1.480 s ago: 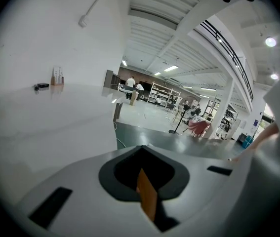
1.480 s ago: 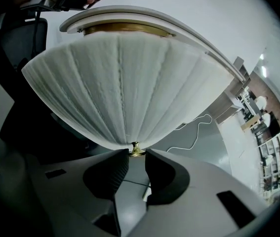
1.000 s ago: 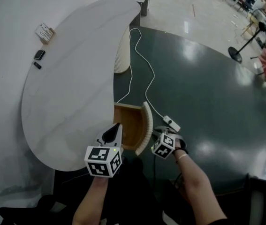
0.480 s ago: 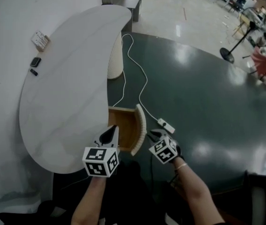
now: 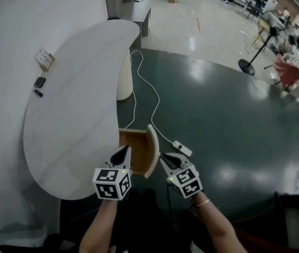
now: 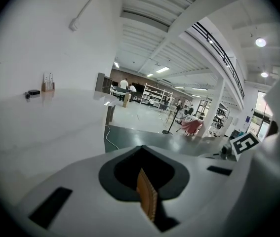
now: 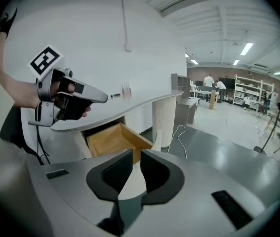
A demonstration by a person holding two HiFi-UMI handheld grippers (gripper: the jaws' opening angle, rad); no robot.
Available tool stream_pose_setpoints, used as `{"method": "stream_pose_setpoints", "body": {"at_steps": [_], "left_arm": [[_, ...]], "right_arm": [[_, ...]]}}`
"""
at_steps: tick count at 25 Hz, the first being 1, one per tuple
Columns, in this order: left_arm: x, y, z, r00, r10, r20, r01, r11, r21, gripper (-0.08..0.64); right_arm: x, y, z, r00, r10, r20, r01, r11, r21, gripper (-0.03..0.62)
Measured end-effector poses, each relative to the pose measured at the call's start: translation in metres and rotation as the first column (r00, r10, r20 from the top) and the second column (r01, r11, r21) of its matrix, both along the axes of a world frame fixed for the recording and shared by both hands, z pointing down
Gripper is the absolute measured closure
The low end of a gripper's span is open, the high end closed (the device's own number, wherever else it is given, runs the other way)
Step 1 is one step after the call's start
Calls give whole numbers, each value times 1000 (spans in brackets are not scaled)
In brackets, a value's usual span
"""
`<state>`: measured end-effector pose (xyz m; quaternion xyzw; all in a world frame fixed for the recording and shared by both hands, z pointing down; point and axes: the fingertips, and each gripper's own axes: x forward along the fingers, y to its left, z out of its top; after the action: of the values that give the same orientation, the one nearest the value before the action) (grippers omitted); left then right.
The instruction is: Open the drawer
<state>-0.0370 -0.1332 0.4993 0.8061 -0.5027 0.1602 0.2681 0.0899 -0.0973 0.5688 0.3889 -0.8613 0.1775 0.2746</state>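
One drawer (image 5: 132,151) stands pulled out of the near right edge of the one white table (image 5: 70,115) in our head view, its wooden inside bare and its pale ribbed drawer front (image 5: 151,151) turned to the dark floor (image 5: 228,120). We hold two tools. The left gripper (image 5: 121,154) is over the table edge just left of the drawer, and the right gripper (image 5: 166,159) is just right of the drawer front, not touching it. One white cable (image 5: 148,101) runs along the floor to one power strip (image 5: 181,148) near the right gripper; beyond it the floor lies wide. Three small things (image 5: 41,70) sit at the table's far left edge. In the left gripper view the jaw tips meet and grip nothing, the drawer front showing below them. In the right gripper view the jaws stand a narrow slit apart, empty, aimed at the drawer.
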Motion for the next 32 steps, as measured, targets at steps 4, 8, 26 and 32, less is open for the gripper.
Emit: {"method": "stream_pose_setpoints", "body": {"at_steps": [4, 8, 26, 32], "left_arm": [[-2, 6, -5, 1000, 12, -3, -12, 1000, 5, 557], [-5, 11, -10, 1000, 14, 4, -14, 1000, 9, 557], [-24, 31, -35, 1000, -16, -3, 16, 997, 73, 557], [-31, 34, -40, 1000, -22, 0, 22, 996, 92, 557]], "right_arm": [[-4, 6, -23, 999, 35, 41, -36, 999, 27, 545], [-11, 11, -46, 996, 45, 71, -49, 997, 62, 549], [-13, 16, -122, 942, 191, 276, -234, 963, 131, 586], [-3, 8, -122, 923, 251, 291, -299, 945, 134, 589]]}}
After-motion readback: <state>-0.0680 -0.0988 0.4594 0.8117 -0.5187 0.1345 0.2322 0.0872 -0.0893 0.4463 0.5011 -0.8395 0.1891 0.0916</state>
